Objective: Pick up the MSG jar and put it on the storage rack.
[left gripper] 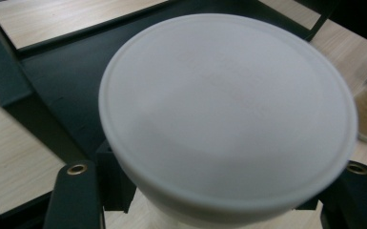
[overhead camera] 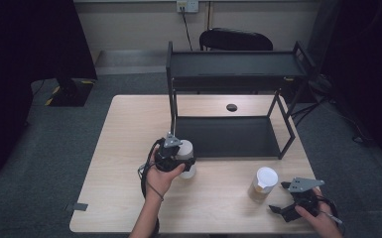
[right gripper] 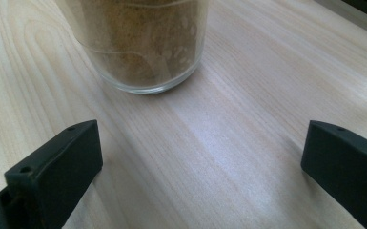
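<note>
White-lidded jar [left gripper: 226, 114] fills the left gripper's [overhead camera: 174, 157] grasp — right gripper [overhead camera: 284, 208] gapes wide before black rack [overhead camera: 228, 136].

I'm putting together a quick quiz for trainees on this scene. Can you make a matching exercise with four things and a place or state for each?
Things:
1. left gripper
2. right gripper
3. clear jar of brown powder
4. black shelf rack

States or places:
A. standing free on the table
B. shut on the white-lidded jar
C. far half of the table
D. jaws wide apart

Pairs: 1-B, 2-D, 3-A, 4-C
</note>
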Motion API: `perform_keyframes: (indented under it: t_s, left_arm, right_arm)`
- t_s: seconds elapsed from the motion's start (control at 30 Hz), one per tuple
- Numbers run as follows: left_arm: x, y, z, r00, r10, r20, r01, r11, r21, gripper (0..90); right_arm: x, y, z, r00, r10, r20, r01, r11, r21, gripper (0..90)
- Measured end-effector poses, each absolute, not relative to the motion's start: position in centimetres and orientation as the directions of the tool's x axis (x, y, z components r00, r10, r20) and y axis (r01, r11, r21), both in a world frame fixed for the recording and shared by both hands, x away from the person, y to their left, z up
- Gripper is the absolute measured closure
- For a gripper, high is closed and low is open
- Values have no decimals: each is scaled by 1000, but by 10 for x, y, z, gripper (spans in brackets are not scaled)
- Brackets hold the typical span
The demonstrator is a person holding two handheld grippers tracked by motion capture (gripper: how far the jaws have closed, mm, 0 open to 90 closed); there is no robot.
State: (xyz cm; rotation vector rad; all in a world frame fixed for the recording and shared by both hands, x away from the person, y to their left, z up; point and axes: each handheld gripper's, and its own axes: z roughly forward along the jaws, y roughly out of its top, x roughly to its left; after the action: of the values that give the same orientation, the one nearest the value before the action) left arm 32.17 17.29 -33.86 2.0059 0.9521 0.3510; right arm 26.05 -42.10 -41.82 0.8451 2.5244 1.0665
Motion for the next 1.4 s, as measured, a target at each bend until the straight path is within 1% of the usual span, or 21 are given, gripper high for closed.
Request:
perform_keyframes:
  t_s: [0.13,0.5,1.4]
  left_arm:
    - [326,164,-333,676,732,-86,483,-352,802,348]
    - [339,152,-325,682,724,-106,487,-340,805,349]
    - [367,126,-273,709,700,-89,455,-358,815,350]
  right_arm:
    - [260,-421,-418,-792,610,-23,409,558,722,0]
    - [260,-421,-418,-792,610,-23,409,558,722,0]
    - [261,-421,-418,-792,610,-22,409,558,722,0]
